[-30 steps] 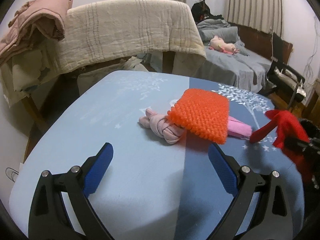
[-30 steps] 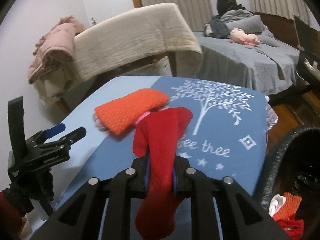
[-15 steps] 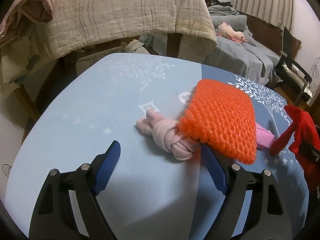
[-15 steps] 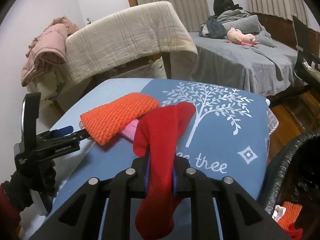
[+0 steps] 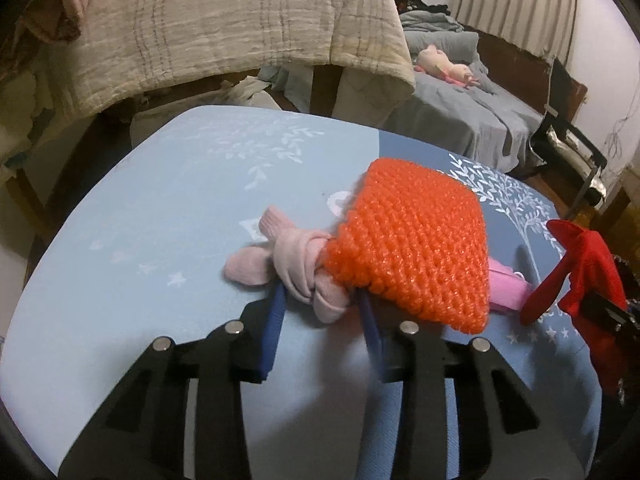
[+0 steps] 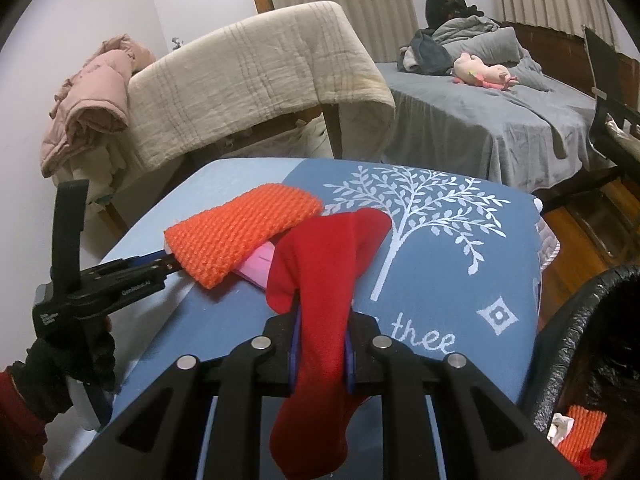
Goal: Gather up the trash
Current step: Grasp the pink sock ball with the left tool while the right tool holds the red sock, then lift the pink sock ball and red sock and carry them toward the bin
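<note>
Now left gripper (image 5: 320, 312) jaws clamping knotted pink sock (image 5: 298, 270), right gripper (image 6: 320, 344) jaws gripping red cloth (image 6: 324, 276).

Orange pad (image 5: 416, 248): coarse knit, slight sheen. Pink sock (image 5: 296, 272): soft matt cloth. Red cloth (image 6: 320, 300): smooth fleece. Tabletop (image 5: 160, 208): printed matt fabric. Bin liner (image 6: 576, 344): glossy black plastic.

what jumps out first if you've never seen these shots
The bright orange knitted piece in the middle of the blue table, lying over a knotted pink sock that the left gripper is closing around. Next, the red cloth clamped in the right gripper, beside a black-lined bin.
</note>
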